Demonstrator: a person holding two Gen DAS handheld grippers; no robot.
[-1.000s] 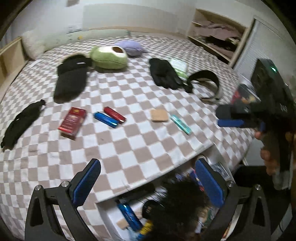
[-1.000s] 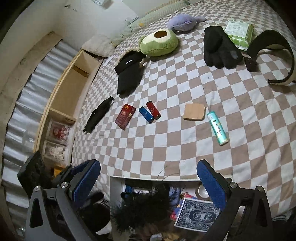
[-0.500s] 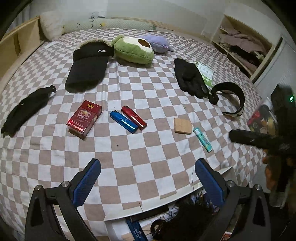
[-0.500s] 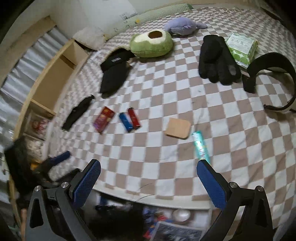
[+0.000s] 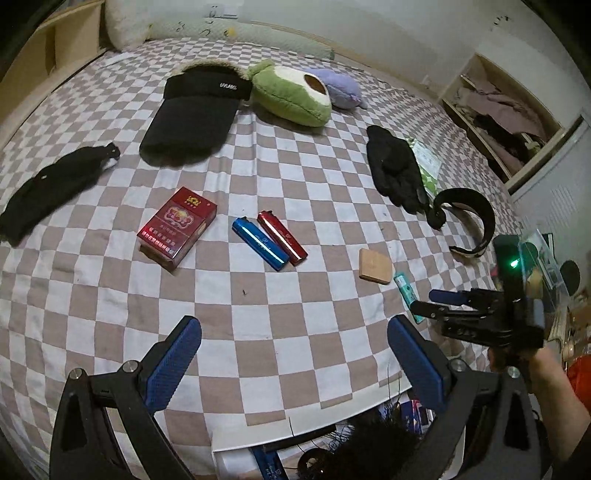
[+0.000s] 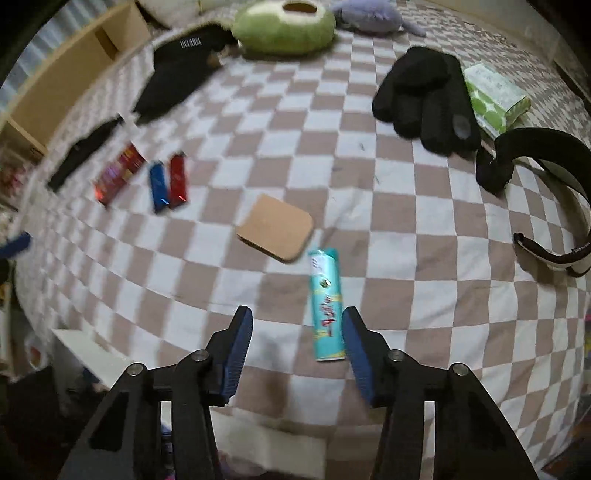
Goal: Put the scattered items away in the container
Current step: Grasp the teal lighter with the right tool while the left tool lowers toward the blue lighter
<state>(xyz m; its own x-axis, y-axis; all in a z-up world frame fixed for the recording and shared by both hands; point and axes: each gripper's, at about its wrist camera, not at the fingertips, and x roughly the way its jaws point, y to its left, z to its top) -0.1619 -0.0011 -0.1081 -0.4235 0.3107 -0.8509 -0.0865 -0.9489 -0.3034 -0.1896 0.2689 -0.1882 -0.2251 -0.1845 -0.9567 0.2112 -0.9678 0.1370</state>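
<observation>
Checkered bedspread [image 5: 258, 332], wooden shelves [image 5: 498, 110] beyond

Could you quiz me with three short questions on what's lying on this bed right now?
1. True or false: the blue lighter and red lighter lie side by side.
2. Which is nearest the right gripper? A) glove B) teal tube C) avocado toy
3. Fill in: the left gripper is ____.

Key: 1 true; 2 B; 3 open.
</observation>
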